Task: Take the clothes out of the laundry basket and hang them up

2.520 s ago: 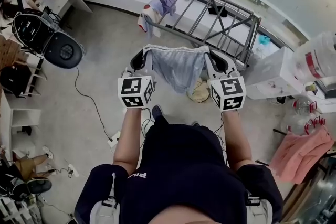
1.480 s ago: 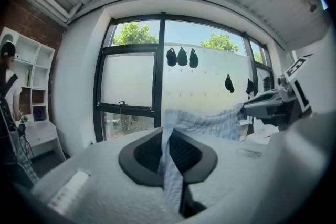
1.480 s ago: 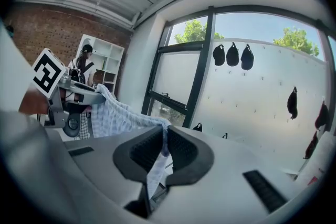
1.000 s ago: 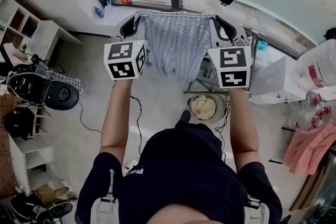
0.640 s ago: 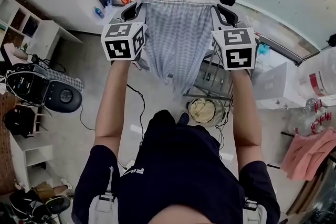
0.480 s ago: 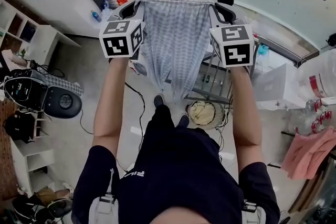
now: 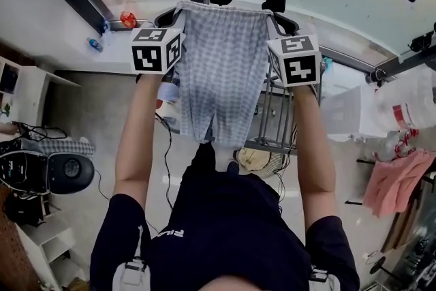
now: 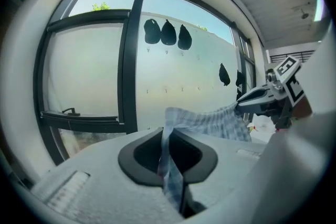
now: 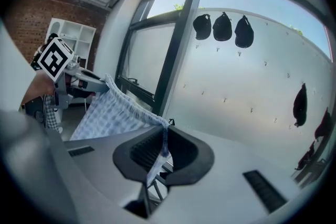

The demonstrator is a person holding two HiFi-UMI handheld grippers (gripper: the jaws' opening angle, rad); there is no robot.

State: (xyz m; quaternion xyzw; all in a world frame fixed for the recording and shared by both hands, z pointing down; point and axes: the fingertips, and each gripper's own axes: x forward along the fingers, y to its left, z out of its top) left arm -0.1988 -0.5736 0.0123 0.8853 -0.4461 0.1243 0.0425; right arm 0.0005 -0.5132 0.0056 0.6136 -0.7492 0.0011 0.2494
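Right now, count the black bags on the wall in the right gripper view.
5 black bags: three together up top, two lower near the right edge. Others may be hidden.

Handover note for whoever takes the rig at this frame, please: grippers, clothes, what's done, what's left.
Left gripper: shut on one end of the checked shorts waistband.
Right gripper: shut on the other end.
The shorts hang spread between them, held up near the drying rack.
Done: shorts are out of the laundry basket.
Left: drape them on the rack; a pale item lies in the basket.
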